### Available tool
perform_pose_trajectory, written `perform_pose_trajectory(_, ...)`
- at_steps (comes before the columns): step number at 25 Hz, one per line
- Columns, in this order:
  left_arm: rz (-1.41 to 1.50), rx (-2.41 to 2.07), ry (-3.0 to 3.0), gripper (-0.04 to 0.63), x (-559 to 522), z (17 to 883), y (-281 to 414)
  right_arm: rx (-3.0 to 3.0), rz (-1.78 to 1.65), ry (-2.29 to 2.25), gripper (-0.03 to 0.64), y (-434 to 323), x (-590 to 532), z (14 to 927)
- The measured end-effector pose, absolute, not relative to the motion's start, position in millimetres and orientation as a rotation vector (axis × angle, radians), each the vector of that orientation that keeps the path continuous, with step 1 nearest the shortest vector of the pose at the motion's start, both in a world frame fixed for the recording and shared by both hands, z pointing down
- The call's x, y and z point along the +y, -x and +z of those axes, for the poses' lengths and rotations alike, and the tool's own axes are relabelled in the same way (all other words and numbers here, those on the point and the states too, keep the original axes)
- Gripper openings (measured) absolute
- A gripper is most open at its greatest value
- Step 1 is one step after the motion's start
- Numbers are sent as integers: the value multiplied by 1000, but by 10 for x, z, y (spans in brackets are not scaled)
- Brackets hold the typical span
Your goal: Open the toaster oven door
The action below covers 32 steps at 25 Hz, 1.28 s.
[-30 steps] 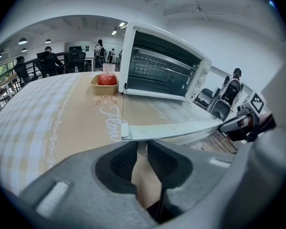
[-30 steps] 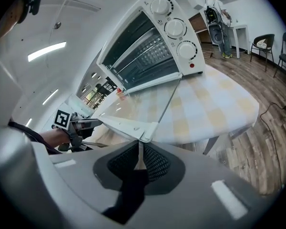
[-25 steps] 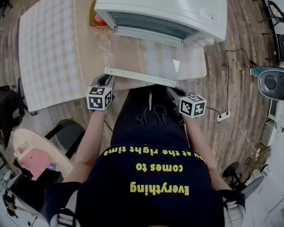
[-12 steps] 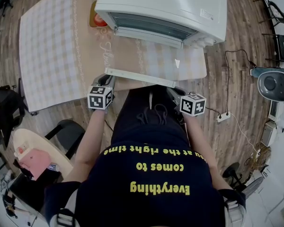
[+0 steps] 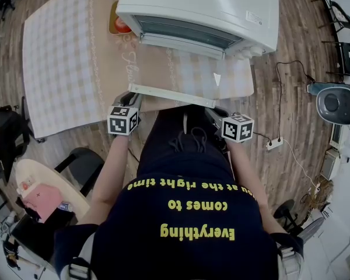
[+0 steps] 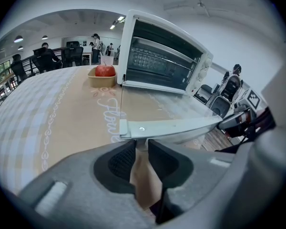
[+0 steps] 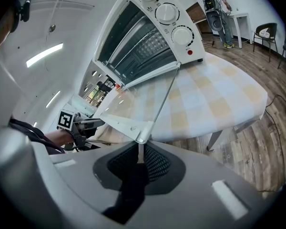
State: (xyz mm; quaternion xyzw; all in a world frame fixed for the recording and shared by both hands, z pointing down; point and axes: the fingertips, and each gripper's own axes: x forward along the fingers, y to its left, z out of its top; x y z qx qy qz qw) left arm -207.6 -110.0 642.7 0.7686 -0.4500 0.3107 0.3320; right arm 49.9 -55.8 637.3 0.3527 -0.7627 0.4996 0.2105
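The white toaster oven (image 5: 198, 10) stands at the table's far side, its glass door (image 5: 181, 72) folded down flat toward me. The door's pale handle bar (image 5: 172, 95) lies over the table's near edge. My left gripper (image 5: 131, 100) is at the bar's left end. In the left gripper view, the left gripper (image 6: 141, 147) has its pads closed on the short mount under the handle bar (image 6: 171, 127). My right gripper (image 5: 216, 112) is at the right end. In the right gripper view, the right gripper (image 7: 140, 154) is shut on the thin mount below the handle bar (image 7: 126, 124). The oven's cavity (image 6: 162, 56) is open and its rack shows.
A red apple (image 6: 104, 70) sits in a small tray left of the oven, also seen as the apple (image 5: 121, 23). The checked tablecloth (image 5: 64, 57) covers the table. A cable and power strip (image 5: 274, 144) lie on the wood floor at right. Chairs stand at left (image 5: 81, 162).
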Motion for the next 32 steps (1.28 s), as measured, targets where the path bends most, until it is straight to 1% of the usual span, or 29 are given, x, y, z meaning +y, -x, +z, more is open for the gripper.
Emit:
perform_pose_trajectory(21,837,-1160,-1998,84,-1036,6465,2065,-2115,1359,-950,63,-529,-553,6349)
perform_pose_trajectory(32,863,-1170,-1980,85,-1000,6488,2182,-2093,1349,-949,63,-606,-514,6368)
